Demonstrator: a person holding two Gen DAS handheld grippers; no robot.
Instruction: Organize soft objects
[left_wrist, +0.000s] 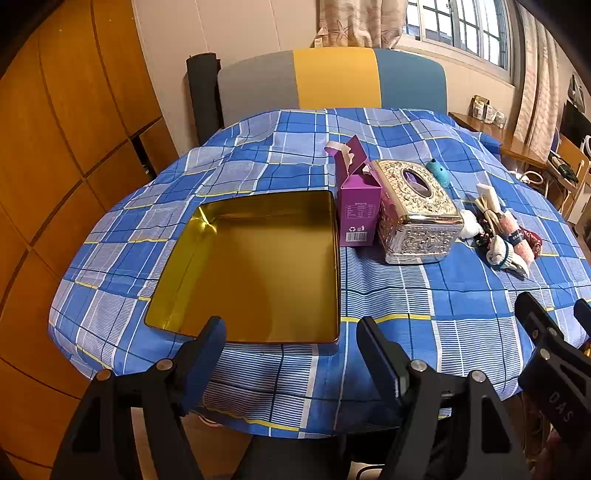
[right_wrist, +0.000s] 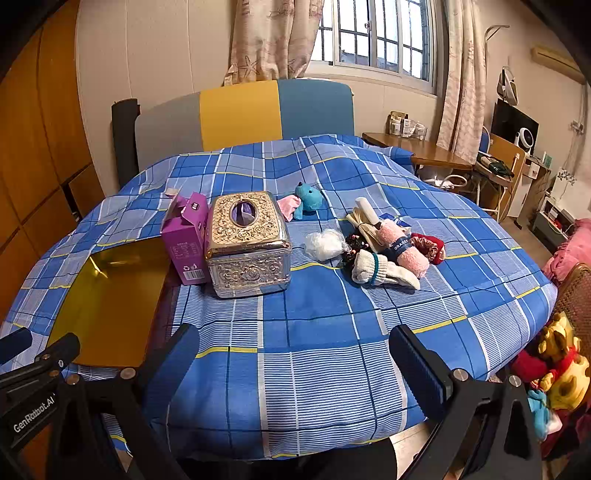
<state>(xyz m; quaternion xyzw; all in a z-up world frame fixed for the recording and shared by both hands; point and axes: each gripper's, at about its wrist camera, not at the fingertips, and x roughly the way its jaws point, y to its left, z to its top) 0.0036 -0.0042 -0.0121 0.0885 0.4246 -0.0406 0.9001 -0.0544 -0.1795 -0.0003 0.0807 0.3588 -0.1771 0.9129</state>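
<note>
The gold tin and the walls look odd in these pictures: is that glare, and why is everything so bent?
Left wrist view: the gold tin mirrors a bright streak in its far left corner, and the wardrobe bows from fisheye distortion. Right wrist view: the window is blown out and the corners go black.

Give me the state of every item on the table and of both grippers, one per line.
Gold tin: open, empty.
Purple carton: upright, top flaps open.
Tissue box: upright, closed.
Blue plush toy: lying behind the tissue box.
Socks: piled, ungrasped.
Left gripper: open, empty.
Right gripper: open, empty.
</note>
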